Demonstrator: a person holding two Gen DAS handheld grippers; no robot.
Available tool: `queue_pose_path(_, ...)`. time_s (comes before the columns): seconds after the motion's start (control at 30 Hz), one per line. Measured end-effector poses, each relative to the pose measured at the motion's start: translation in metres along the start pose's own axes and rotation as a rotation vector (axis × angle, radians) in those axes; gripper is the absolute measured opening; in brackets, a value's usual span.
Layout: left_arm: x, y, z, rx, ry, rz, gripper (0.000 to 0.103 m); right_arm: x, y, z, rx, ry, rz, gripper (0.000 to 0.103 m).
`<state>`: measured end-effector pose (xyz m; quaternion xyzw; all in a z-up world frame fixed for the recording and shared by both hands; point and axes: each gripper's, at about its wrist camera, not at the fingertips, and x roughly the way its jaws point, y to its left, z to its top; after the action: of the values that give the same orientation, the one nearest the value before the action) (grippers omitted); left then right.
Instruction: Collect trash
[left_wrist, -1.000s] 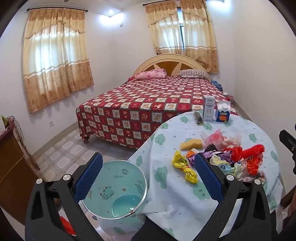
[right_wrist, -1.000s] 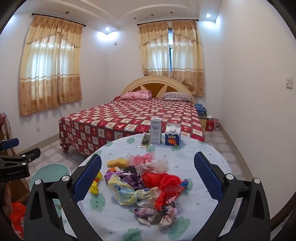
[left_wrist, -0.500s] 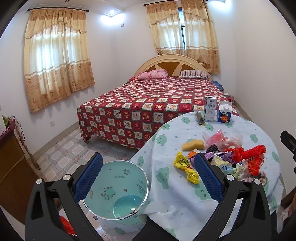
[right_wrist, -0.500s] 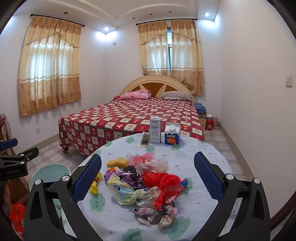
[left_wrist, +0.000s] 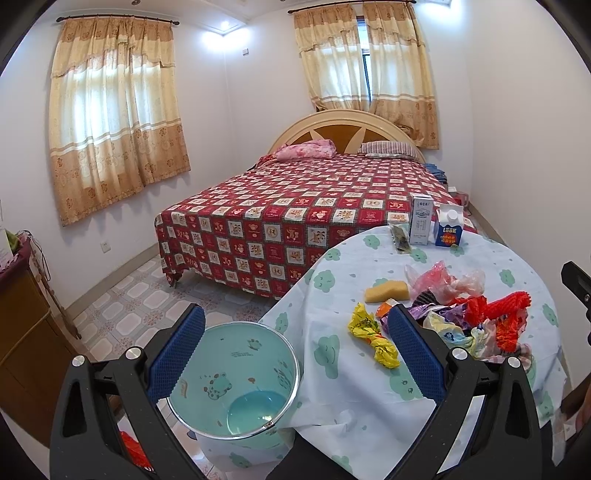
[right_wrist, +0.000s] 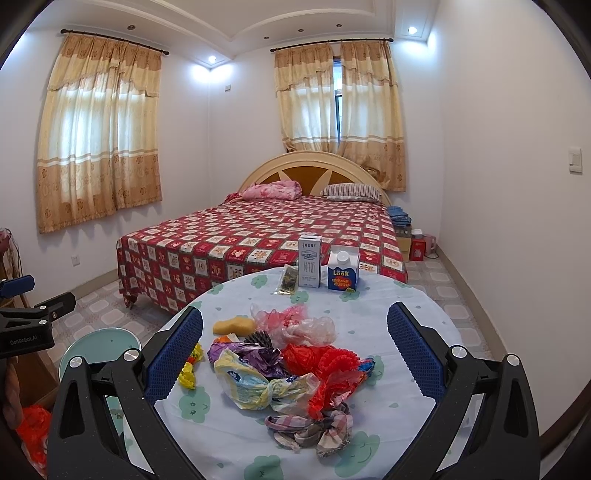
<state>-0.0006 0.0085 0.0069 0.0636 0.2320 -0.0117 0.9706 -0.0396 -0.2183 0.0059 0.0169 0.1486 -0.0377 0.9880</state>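
Observation:
A pile of crumpled wrappers and plastic bags (right_wrist: 291, 365) lies on the round table with the cloud-print cloth (right_wrist: 399, 314); it also shows in the left wrist view (left_wrist: 465, 317). A yellow wrapper (left_wrist: 375, 339) lies apart at the pile's left. A light-blue bin (left_wrist: 236, 380) stands on the floor left of the table. My left gripper (left_wrist: 295, 354) is open and empty, above the bin and the table's left edge. My right gripper (right_wrist: 295, 354) is open and empty, above the pile.
A white carton (right_wrist: 309, 261), a blue milk carton (right_wrist: 343, 272) and a dark packet (right_wrist: 288, 282) stand at the table's far edge. A yellow sponge (right_wrist: 233, 325) and a checked rag (right_wrist: 314, 428) lie by the pile. A bed (right_wrist: 266, 236) stands behind; a wooden cabinet (left_wrist: 22, 332) at left.
Both views have shifted only slightly; the left gripper has drifted a little. Both grippers stay open and nothing on the table has moved.

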Motion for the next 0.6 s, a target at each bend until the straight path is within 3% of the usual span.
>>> queue_pose_path(0.6,0.0006,0.0034,0.0024,-0.001,-0.001,0.002,0.097,0.0015,-0.0019,-0.0004,0.003,0.003,0.0,0.098)
